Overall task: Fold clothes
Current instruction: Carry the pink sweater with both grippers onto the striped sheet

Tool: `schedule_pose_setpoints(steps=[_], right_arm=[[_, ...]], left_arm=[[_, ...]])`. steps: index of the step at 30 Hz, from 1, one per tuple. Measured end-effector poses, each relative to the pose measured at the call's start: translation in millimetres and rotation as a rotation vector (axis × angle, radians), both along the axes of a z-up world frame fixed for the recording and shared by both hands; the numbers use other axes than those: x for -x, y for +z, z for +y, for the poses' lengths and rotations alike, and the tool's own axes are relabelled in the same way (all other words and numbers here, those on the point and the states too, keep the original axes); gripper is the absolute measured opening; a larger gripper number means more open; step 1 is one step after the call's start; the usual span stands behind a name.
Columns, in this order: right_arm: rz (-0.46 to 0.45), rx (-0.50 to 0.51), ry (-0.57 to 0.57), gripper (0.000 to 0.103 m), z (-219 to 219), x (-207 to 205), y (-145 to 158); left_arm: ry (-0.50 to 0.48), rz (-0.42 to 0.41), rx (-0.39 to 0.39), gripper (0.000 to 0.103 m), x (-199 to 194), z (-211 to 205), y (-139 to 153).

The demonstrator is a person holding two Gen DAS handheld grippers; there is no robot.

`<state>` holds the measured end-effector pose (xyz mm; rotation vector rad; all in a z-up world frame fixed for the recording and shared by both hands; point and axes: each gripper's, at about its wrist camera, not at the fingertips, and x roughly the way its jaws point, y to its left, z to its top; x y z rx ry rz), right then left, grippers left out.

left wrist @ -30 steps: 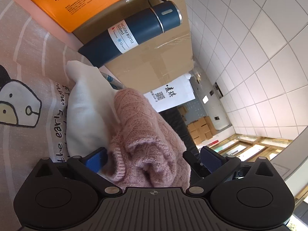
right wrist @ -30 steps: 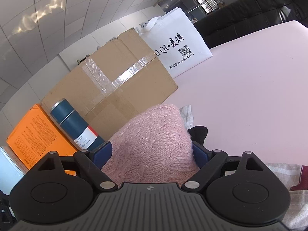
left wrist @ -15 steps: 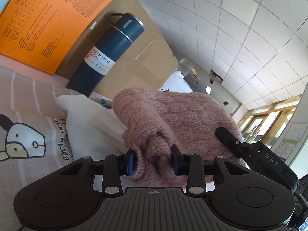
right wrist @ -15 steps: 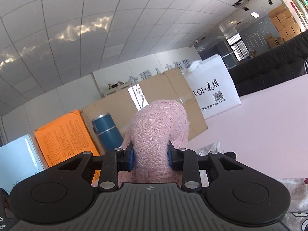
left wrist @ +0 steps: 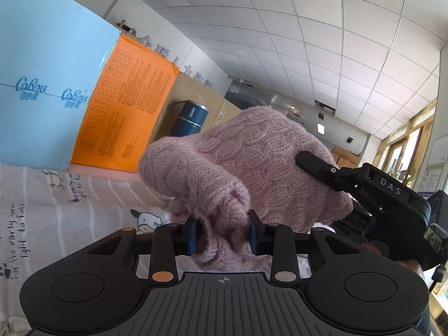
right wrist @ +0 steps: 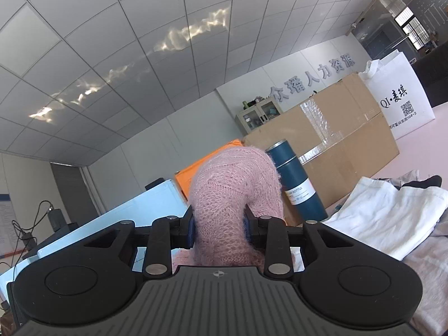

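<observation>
- Since the earlier frames, both grippers have been raised and swung, so that the pink sweater (left wrist: 260, 162) is lifted off the table and more ceiling is seen in both views.
- Over that time the jaws of both have been closed onto the knit; the left gripper (left wrist: 222, 236) is clenched on a bunched edge of it.
- At the right gripper (right wrist: 218, 231) a thick fold of the sweater is pinched between the pads and arches up over the jaws.
- In the left wrist view the right gripper (left wrist: 361, 182) is seen just beyond the sweater, which hangs between the two.
- A striped printed cloth (left wrist: 61, 212) is spread below on the table, and a white garment (right wrist: 386, 212) lies near the blue flask (right wrist: 296, 187) towards the far edge.
- For a good fold, the two grips are best drawn apart until the knit hangs flat, then lowered evenly onto the cloth.
- Both grips are best kept firm, since loose knit is likely to slip or stretch.
</observation>
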<state>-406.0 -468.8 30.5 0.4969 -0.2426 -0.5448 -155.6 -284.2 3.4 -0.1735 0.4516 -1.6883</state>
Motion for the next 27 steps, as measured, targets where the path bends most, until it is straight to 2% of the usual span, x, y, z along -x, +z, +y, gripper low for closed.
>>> schedule_pose_setpoints(steps=[5,8,16,18,21,24,27], right_arm=[[0.056,-0.027,0.169,0.029,50,-32,4],[0.104,-0.058,0.266,0.029,78,-56,4],[0.243,-0.169,0.557,0.029,159,-129,-22],[0.292,-0.177,0.618,0.029,175,-149,-27],[0.361,-0.156,0.642,0.029,189,-169,-29],[0.424,-0.141,0.606,0.03,185,-180,-32],[0.462,-0.136,0.565,0.032,175,-181,-37]], left_arm=[[0.122,-0.123,-0.01,0.031,-15,87,8],[0.198,-0.199,-0.051,0.03,-20,135,9],[0.451,-0.307,-0.185,0.029,-36,244,21],[0.483,-0.316,-0.226,0.029,-41,256,18],[0.497,-0.319,-0.27,0.029,-49,257,5],[0.478,-0.29,-0.27,0.03,-57,246,-7],[0.431,-0.31,-0.246,0.03,-60,233,-9]])
